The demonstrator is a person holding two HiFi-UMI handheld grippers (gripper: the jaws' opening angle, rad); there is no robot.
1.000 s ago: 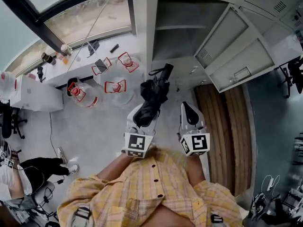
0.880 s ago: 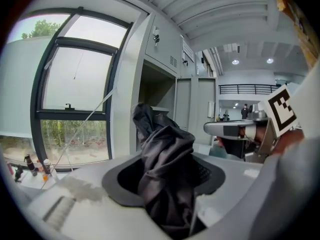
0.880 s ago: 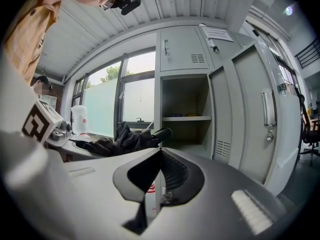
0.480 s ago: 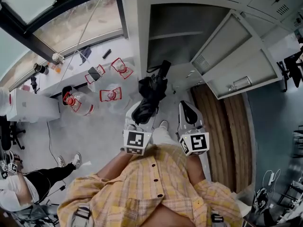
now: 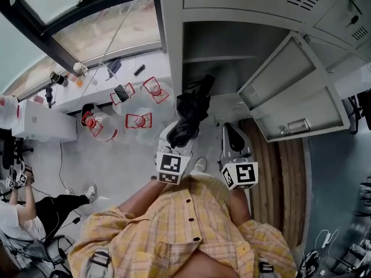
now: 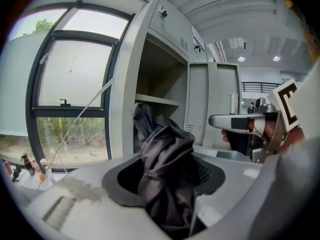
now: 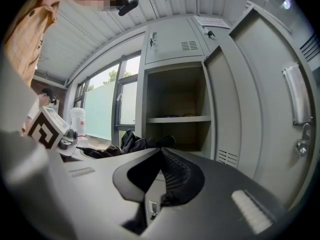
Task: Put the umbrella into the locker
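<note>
Left claw (image 6: 167, 179) clamps only loose canopy fabric of the folded black umbrella (image 5: 192, 106), held just outside the open locker (image 5: 232, 39), right claw (image 7: 162, 153) closed and empty; risk: fabric slips free, or handle snags the shelf (image 5: 217, 58).

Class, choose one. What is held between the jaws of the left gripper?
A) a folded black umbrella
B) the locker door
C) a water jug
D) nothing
A: the left gripper has its jaws closed on the folded black umbrella, whose fabric bunches between them.
</note>
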